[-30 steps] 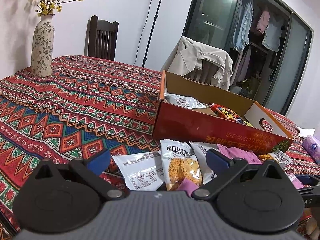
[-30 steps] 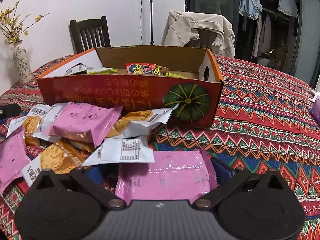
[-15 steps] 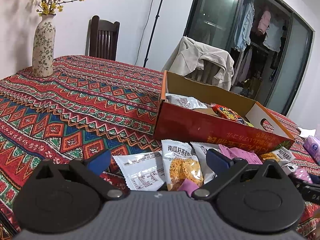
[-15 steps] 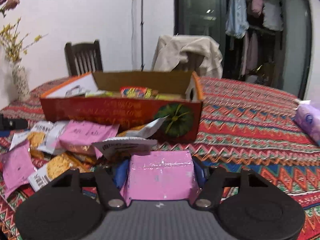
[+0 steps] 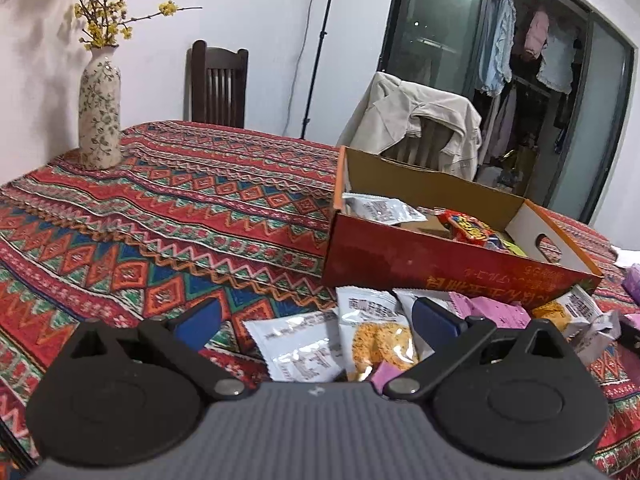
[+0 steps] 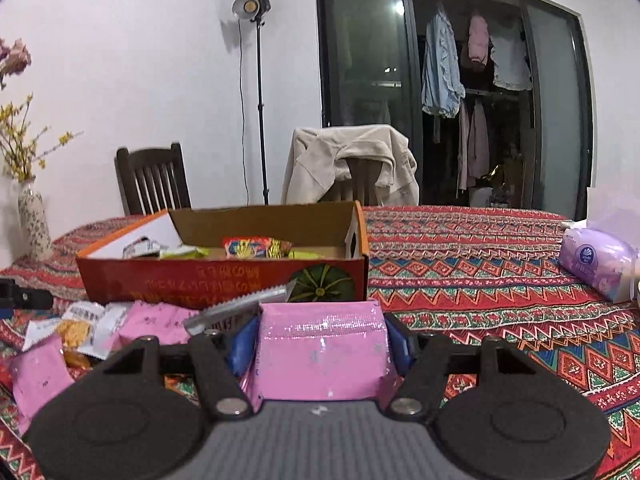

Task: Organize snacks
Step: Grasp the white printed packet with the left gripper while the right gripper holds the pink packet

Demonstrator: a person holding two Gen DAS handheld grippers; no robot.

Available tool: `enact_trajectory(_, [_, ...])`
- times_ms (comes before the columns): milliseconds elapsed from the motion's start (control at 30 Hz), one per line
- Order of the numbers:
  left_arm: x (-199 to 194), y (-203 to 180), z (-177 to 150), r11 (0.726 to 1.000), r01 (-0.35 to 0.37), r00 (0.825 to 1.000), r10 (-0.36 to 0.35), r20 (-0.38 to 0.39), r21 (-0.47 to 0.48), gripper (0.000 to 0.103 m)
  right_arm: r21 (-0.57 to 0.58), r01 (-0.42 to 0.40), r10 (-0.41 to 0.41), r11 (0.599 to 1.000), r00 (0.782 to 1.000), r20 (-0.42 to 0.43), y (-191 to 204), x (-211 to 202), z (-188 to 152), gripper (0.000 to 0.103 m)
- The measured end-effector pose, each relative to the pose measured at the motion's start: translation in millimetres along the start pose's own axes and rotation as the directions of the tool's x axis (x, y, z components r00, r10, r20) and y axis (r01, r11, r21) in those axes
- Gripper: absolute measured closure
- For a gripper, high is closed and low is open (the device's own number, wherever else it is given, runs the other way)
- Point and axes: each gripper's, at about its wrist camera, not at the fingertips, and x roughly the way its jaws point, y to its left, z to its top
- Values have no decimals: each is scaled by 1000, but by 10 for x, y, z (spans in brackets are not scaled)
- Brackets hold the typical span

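Observation:
My right gripper (image 6: 322, 338) is shut on a pink snack packet (image 6: 320, 348), lifted off the table just in front of the red cardboard box (image 6: 224, 280). The box (image 5: 440, 264) holds a few snacks, among them a red-and-yellow bag (image 6: 256, 247) and a white packet (image 5: 380, 210). Several loose packets lie on the cloth before the box: white biscuit packets (image 5: 376, 332) and pink ones (image 6: 154, 322). My left gripper (image 5: 316, 318) stands open low over the white packets, gripping nothing. At the right edge of the left wrist view, the right gripper's tip is barely visible.
A patterned red tablecloth (image 5: 160, 216) covers the table. A flowered vase (image 5: 99, 120) stands at the far left. A purple tissue pack (image 6: 596, 264) lies on the right. Two chairs, one draped with a beige jacket (image 6: 352, 164), stand behind, with a light stand (image 6: 260, 100).
The right gripper closed on the pink packet and raised it off the table, tilting up toward level. The left gripper stayed put and open.

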Motion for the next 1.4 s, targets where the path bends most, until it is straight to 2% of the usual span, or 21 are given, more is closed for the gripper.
enact_trajectory(233, [-82, 23, 135, 998, -64, 998, 64, 5, 18, 0, 39, -46, 44, 998, 997, 66, -77, -122, 18, 38])
enact_trajectory(500, [103, -21, 68, 993, -101, 990, 106, -88, 66, 0, 41, -59, 56, 997, 995, 87, -94, -178, 20, 38])
enact_trajectory(767, [294, 98, 8, 966, -216, 960, 236, -148, 140, 0, 39, -65, 61, 997, 995, 84, -101, -188, 13, 38])
enact_trajectory(867, [309, 86, 18, 963, -198, 963, 226, -150, 182, 0, 41, -63, 59, 997, 995, 86, -94, -183, 15, 38])
enact_trajectory(967, [293, -4, 20, 967, -138, 974, 172, -149, 215, 0, 41, -60, 56, 997, 995, 83, -91, -172, 14, 38])
enact_trajectory(1067, [324, -125, 1, 957, -98, 979, 141, -144, 272, 0, 41, -59, 56, 997, 995, 83, -91, -172, 13, 38])
enact_trajectory(1200, [435, -269, -30, 930, -62, 980, 125, -153, 362, 0, 41, -60, 56, 997, 995, 83, -93, -174, 13, 38])
enact_trajectory(1300, [494, -289, -11, 924, -43, 983, 107, -150, 381, 0, 43, -60, 56, 997, 995, 84, -95, -175, 13, 38])
enact_trajectory(1400, [542, -218, -13, 935, -25, 980, 93, -175, 353, 0, 47, -60, 56, 997, 995, 85, -101, -175, 10, 38])
